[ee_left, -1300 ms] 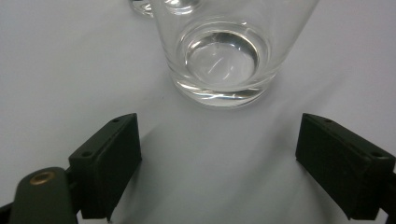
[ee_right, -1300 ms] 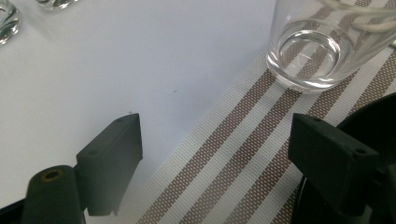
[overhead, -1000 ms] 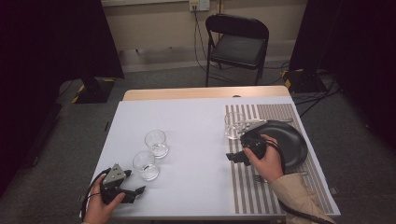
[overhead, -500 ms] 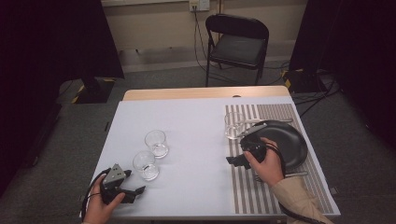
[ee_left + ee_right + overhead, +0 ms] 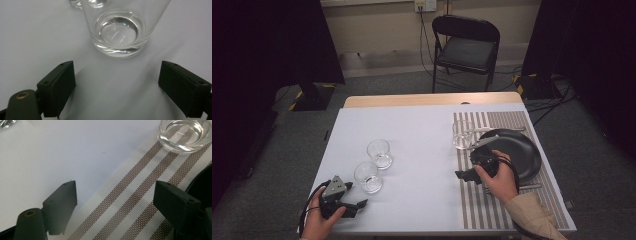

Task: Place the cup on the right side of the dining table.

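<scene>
So we've got the left hand-held gripper (image 5: 354, 205) down at the near-left corner of the desk (image 5: 422, 130), jaws spread wide with nothing between them. Our landmark is the nearest glass (image 5: 368, 176), the one just ahead of that gripper. From the high view it looks like a plain empty tumbler sitting apart from the jaws. The left gripper view gets us much closer: the same glass (image 5: 117, 32) stands upright, thick clear base flat on the white surface, just beyond the jaw tips and not touching them. It also catches the foot of a second glass (image 5: 87, 3) right behind the nearest glass, which from above we see as a second glass (image 5: 379, 153) standing a little farther up the desk.

Well off to the right of the nearest glass, our right hand-held gripper (image 5: 466, 174) hovers over the left edge of the striped placemat (image 5: 512, 120), jaws wide apart and empty too. The high view shows a black plate (image 5: 524, 152) beside that hand and a third glass (image 5: 462, 134) on the mat beyond it. The right gripper view adds the detail: brown-and-white woven stripes (image 5: 130, 202) under the jaws, the third glass's base (image 5: 186, 135) up ahead, and the plate's dark rim (image 5: 200, 182) at the right edge.
</scene>
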{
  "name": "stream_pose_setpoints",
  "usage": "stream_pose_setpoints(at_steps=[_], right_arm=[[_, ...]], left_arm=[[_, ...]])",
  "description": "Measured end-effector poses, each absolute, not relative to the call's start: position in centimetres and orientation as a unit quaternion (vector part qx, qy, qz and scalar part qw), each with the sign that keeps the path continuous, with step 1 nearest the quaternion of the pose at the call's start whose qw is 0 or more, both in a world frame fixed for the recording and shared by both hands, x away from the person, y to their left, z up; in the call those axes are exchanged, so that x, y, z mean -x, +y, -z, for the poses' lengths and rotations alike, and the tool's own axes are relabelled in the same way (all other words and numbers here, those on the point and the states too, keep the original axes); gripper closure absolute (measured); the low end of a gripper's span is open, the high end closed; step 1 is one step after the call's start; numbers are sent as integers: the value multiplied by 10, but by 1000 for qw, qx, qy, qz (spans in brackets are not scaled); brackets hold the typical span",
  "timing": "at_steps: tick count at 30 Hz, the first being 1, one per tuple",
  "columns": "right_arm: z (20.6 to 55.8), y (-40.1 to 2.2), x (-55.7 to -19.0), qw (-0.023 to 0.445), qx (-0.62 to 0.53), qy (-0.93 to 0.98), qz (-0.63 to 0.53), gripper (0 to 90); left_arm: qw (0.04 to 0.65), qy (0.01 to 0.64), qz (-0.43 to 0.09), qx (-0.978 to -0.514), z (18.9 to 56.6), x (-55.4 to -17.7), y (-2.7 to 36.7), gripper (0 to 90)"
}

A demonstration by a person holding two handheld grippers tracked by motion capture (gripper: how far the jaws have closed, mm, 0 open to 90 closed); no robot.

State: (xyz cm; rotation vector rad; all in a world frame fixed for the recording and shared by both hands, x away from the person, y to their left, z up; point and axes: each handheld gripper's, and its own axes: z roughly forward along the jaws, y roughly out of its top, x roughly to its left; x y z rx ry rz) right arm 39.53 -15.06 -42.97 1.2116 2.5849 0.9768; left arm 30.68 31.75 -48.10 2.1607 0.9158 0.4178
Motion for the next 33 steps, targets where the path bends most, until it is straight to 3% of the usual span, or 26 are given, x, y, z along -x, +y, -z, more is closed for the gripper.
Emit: stream_pose_setpoints(at_steps=[33], right_arm=[[436, -153, -385, 56, -393, 860, -321, 169]], left_arm=[[370, 357, -163, -842, 481, -307, 317, 133]])
